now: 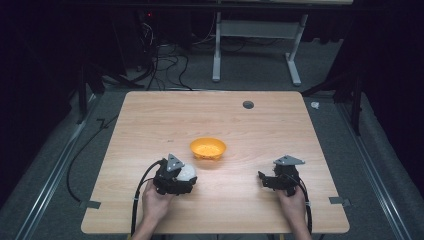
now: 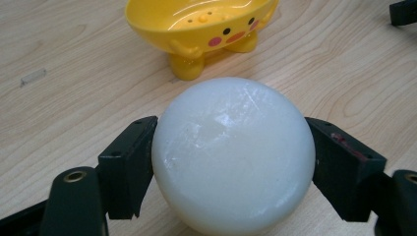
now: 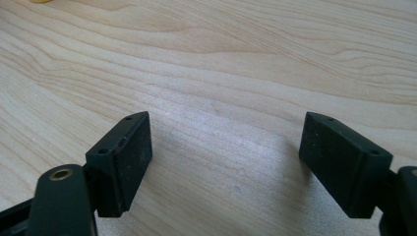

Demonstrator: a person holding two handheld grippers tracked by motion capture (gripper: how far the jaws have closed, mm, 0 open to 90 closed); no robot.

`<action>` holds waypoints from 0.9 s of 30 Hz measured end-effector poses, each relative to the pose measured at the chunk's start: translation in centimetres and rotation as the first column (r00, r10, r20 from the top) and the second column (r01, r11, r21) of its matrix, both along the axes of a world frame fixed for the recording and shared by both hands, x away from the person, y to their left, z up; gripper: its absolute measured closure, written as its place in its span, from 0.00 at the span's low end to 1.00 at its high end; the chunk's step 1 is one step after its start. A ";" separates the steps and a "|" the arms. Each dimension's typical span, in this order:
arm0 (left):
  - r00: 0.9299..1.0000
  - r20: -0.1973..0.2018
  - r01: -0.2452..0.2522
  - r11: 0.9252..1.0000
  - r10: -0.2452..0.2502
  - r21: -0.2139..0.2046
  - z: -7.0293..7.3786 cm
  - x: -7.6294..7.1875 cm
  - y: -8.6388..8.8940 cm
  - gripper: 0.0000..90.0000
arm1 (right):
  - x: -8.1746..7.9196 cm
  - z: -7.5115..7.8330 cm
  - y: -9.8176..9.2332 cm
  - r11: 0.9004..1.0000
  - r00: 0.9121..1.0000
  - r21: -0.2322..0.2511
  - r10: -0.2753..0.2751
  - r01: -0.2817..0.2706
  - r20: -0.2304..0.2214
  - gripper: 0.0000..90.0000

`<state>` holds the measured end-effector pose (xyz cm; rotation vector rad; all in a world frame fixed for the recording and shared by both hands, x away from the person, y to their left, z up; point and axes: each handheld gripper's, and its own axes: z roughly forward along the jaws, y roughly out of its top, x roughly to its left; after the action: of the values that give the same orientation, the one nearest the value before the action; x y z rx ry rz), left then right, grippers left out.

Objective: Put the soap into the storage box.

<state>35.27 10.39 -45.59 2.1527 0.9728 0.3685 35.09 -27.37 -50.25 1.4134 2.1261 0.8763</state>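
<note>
White ball sits pinched between our left tongs, low over the tabletop. Just ahead of them stands the yellow bowl, nearer to these than to our right tongs, which are spread and hold nothing.

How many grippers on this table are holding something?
1. The left gripper clamps the white soap near the yellow dish; the right gripper is open over bare table.
</note>
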 end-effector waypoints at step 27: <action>1.000 0.022 0.016 1.000 -0.015 -0.024 2.9 1.8 -1.1 0.27 | 0.0 0.0 -0.1 1.000 1.000 0.003 0.001 -0.001 0.000 0.23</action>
<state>37.10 9.28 -42.68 2.1285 0.9432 0.3703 35.08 -27.43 -50.25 1.4135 2.1265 0.8801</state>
